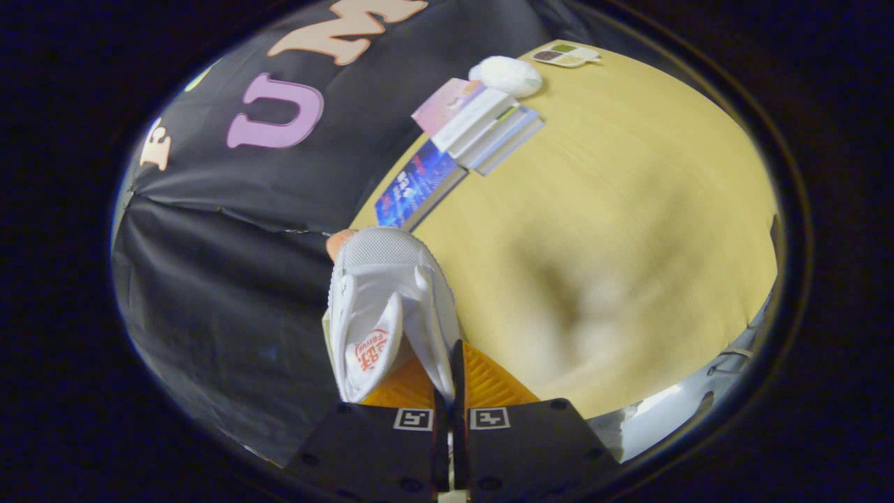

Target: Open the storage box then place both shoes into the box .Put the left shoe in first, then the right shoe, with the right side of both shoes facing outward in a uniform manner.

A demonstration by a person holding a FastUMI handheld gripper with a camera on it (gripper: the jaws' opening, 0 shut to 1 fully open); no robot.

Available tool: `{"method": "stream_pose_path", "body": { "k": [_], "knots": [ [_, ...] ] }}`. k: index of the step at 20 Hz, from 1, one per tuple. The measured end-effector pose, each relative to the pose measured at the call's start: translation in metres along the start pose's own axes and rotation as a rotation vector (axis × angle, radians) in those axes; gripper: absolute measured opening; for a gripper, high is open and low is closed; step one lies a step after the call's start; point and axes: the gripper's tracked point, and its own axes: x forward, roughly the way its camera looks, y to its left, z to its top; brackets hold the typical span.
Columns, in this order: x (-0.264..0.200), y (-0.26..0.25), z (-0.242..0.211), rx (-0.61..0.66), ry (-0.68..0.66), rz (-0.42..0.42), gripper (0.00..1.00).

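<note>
Hanging from the gripper (pixel 450 391), the white shoe (pixel 387 307) is being carried above the near-left edge of the worktop (pixel 628 265), toe pointing away and its opening turned toward the camera. The fingers are nearly closed, pinching the thin side wall of the shoe at the collar between them. Judging by its mesh toe and fabric upper, the shoe is probably light and soft, so the wall is likely flexing under the pinch and the shoe may be swinging; the firmer heel collar looks like the safer hold. Farther right, along the worktop's far edge, books (pixel 464 143) are lying beside a white fluffy object (pixel 506 75) and a small tray (pixel 564 54).
</note>
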Motion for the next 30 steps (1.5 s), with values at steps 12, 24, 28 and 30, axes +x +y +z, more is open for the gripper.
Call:
{"method": "stream_pose_path", "body": {
  "k": [12, 24, 28, 30],
  "knots": [
    [0.072, 0.086, -0.055, -0.266, -0.150, -0.190, 0.05],
    [0.108, 0.075, -0.072, -0.414, -0.228, -0.399, 0.09],
    [0.116, 0.079, -0.082, -0.443, -0.206, -0.389, 0.27],
    [0.113, 0.084, -0.081, -0.433, -0.212, -0.367, 0.42]
  ]
}}
